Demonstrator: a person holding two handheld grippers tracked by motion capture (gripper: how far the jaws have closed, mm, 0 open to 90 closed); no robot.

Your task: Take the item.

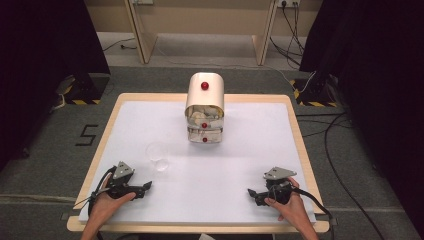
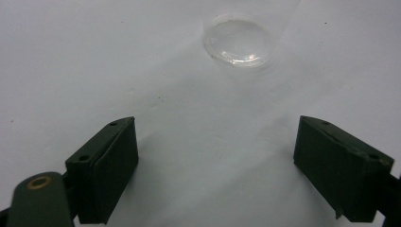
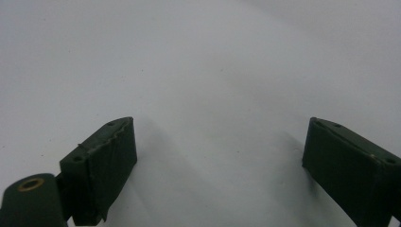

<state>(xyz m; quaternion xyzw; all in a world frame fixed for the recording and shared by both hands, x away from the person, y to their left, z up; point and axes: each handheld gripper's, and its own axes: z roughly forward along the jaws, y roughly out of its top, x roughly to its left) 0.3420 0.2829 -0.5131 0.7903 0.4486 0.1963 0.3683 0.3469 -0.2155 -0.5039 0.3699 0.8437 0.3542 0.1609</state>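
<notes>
A small cream drawer cabinet point(image 1: 205, 100) with red knobs point(image 1: 204, 86) stands at the middle back of the white table point(image 1: 250, 145). Its upper drawer looks pulled out, with pale contents showing. A clear plastic cup point(image 1: 159, 156) sits left of centre, in front of the cabinet. In the left gripper view the clear cup point(image 2: 238, 43) lies ahead of the jaws and apart from them. My left gripper point(image 1: 146, 187) point(image 2: 217, 165) rests open near the front left edge, holding nothing. My right gripper point(image 1: 251, 192) point(image 3: 220, 165) rests open near the front right, over bare table.
The table has a wooden rim point(image 1: 300, 145). Cables point(image 1: 335, 165) run over the grey floor at the right. Black curtains point(image 1: 45, 50) hang at both sides, and wooden furniture legs point(image 1: 142, 35) stand beyond the table.
</notes>
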